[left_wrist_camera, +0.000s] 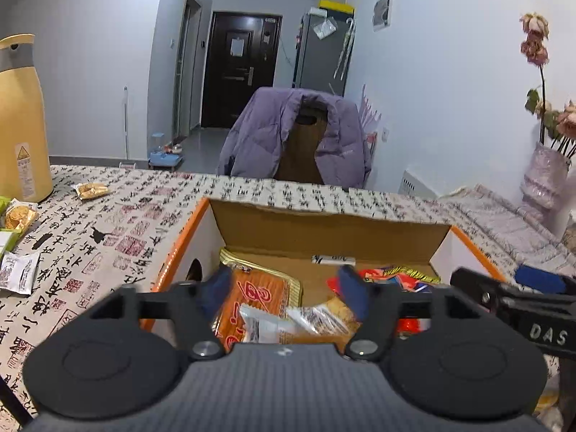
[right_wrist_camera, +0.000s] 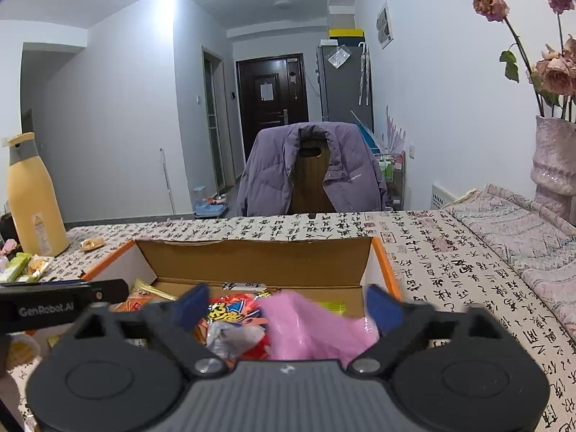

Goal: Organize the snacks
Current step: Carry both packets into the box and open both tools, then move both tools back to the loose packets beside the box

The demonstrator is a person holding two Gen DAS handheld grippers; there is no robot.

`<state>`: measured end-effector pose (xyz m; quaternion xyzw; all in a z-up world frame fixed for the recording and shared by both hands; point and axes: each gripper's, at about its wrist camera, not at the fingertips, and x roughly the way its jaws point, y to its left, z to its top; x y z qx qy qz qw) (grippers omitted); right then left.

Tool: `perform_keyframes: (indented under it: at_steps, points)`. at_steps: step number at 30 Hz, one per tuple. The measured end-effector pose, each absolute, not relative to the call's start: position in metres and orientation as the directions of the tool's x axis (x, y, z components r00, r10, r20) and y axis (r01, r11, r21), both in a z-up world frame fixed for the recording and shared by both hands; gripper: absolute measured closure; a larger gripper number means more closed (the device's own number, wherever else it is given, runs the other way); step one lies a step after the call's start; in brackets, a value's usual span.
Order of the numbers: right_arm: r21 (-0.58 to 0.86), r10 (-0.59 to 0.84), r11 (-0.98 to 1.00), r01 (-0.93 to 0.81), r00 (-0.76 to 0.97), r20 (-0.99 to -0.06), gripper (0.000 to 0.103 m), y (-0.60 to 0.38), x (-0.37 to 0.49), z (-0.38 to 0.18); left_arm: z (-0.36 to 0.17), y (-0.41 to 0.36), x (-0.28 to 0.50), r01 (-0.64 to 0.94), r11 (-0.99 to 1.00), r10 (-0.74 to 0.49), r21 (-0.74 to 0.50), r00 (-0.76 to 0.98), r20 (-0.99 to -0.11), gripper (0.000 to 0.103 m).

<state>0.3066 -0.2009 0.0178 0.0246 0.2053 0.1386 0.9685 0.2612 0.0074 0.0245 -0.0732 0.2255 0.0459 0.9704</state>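
Snacks are seen from the left wrist inside an open box on the patterned surface: an orange packet and a small white packet. The left tool is held spread over them, gripping nothing. More packets lie by a yellow bottle.

From the right wrist, a red packet and what may be a pink bag, blurred, are seen in the box. The right tool is spread above them, empty.
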Motion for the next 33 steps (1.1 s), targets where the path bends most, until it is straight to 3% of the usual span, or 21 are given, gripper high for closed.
perform_keyframes:
  at_steps: [1,2,16,33]
  points:
    - [0.107,0.277,0.961,-0.255,0.878,-0.391,0.0,-0.202,0.306,0.018,0.026,0.007,0.258,-0.13,0.984,0.066,-0.121,0.901,-0.428,0.005]
    - [0.11,0.276,0.961,-0.253,0.878,-0.391,0.0,-0.203,0.306,0.019,0.028,0.006,0.256,-0.137,0.983,0.076,-0.121,0.908,-0.412,0.0]
    - [0.118,0.247,0.969,-0.219,0.893,-0.376,0.0,-0.211,0.299,0.031,0.045,-0.003,0.248,-0.148,0.98,0.085,-0.136,0.918,-0.387,0.0]
    - [0.059,0.254,0.966,-0.252,0.878,-0.405,0.0,-0.201,0.243,0.05,0.065,-0.002,0.179,-0.157,0.981,0.104,-0.113,0.92,-0.378,0.0]
